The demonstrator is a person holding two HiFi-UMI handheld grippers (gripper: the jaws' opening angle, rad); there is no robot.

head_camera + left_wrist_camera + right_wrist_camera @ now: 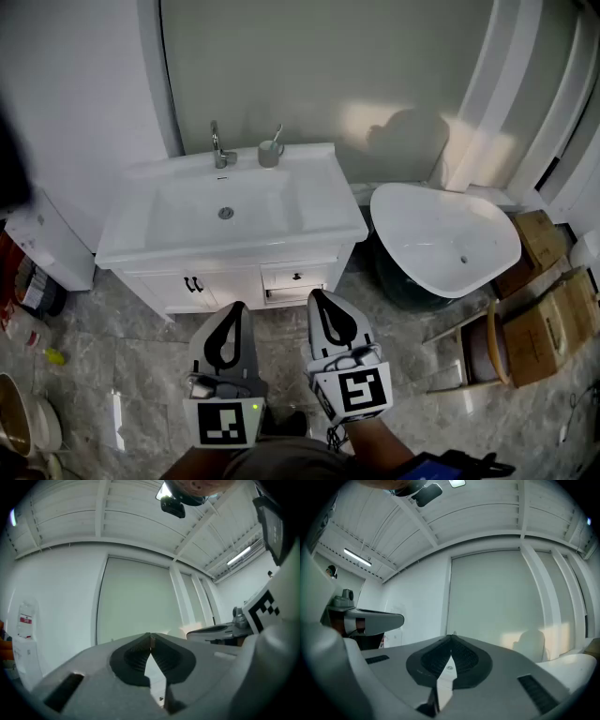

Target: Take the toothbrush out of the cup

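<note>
The left claw (234, 307) and right claw (319, 295) sit closed, empty, side by side. Far ahead of them, the cup (270, 155) on the counter (314, 192) apparently holds the toothbrush (277, 133).

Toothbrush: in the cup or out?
In. The toothbrush leans up out of the cup, upright on the counter beside the faucet.

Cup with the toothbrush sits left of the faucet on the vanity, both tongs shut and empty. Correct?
No. The cup with the toothbrush sits right of the faucet on the vanity, as the head view shows. The left tongs and right tongs are indeed shut and empty.
</note>
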